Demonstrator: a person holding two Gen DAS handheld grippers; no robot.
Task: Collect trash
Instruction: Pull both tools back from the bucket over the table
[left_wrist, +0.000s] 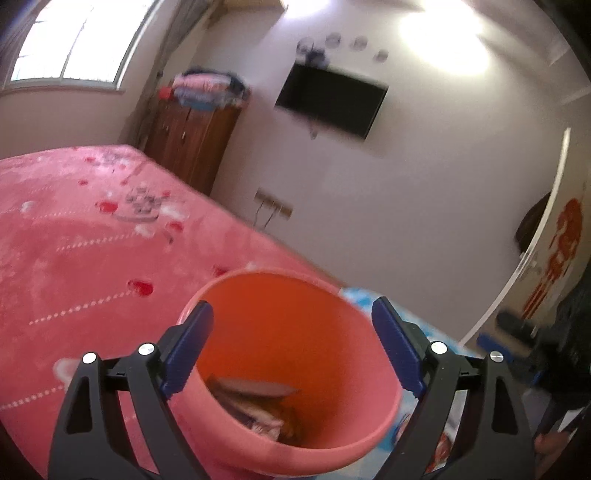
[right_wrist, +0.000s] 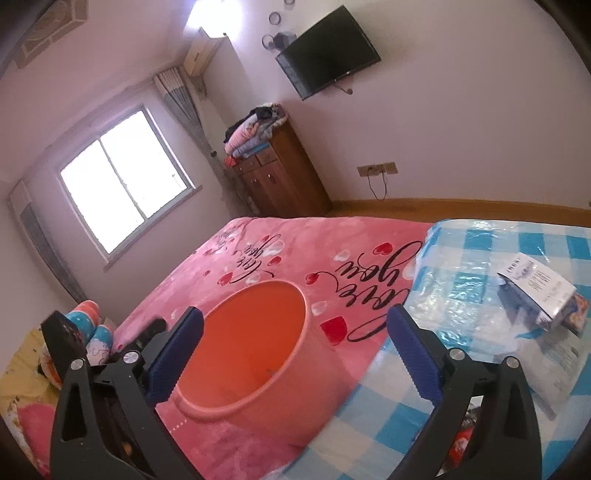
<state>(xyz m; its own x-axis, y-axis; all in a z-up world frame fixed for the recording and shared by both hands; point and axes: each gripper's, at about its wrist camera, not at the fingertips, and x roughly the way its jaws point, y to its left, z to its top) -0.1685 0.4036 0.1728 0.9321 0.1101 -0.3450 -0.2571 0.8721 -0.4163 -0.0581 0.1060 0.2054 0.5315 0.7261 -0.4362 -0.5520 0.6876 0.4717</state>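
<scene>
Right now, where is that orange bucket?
The orange bucket sits on the pink blanket, just left of the blue checked sheet, in front of both grippers' open fingers.

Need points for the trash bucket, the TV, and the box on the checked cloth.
orange bucket (right_wrist: 258, 369), right wrist view, on its outer wall.
TV (right_wrist: 327, 51), right wrist view, middle of the dark screen.
printed box (right_wrist: 543, 291), right wrist view, on its white top face.

Bucket (right_wrist: 255, 354) on bed (right_wrist: 258, 258), at 6 o'clock in right wrist view; trash (left_wrist: 258, 406) inside it. Checked sheet (right_wrist: 480, 295) at 3 o'clock, box (right_wrist: 543, 295) on it. Cabinet (right_wrist: 280, 177) behind bed at 12, folded clothes (right_wrist: 255, 129) on top. Television (right_wrist: 328, 51) on wall at 1; window (right_wrist: 125, 181) at 9.
</scene>
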